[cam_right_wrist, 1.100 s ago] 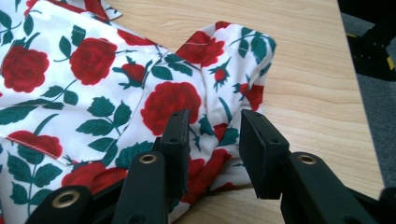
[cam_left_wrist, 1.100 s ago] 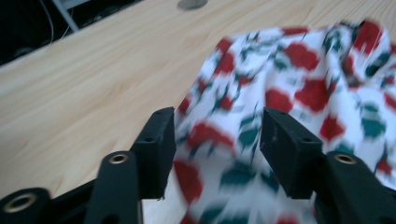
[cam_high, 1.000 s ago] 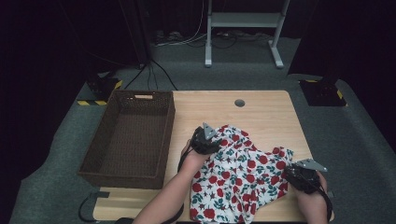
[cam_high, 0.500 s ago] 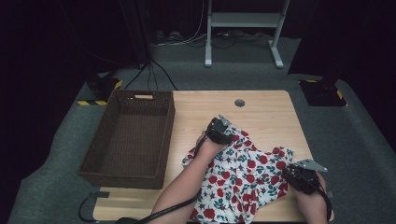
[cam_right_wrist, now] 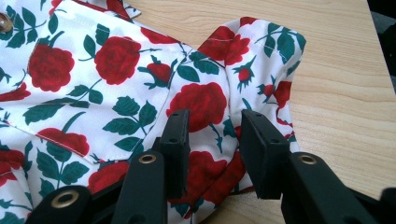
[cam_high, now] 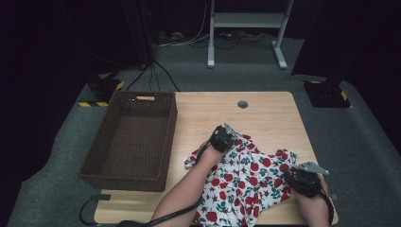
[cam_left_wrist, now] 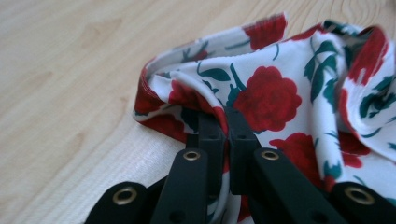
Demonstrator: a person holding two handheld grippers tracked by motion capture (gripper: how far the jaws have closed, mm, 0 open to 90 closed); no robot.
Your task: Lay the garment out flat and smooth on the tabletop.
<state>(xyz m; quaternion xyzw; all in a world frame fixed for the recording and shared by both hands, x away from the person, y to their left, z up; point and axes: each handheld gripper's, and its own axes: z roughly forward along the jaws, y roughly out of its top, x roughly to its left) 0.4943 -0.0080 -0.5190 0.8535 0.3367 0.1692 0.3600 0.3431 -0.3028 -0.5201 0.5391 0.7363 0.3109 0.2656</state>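
Rose-printed fabric lies crumpled on the wooden table, beside a wicker basket. The left gripper, jaws having just closed, pinches its far hem, likely to lift or fold it; the right gripper (jaws parted) straddles a near fold.

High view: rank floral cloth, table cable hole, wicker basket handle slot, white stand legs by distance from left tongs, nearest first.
From the left tongs:
1. Floral cloth, gripped at its far edge.
2. Table cable hole, just beyond.
3. Wicker basket handle slot, far left.
4. White stand legs, on the floor behind the table.
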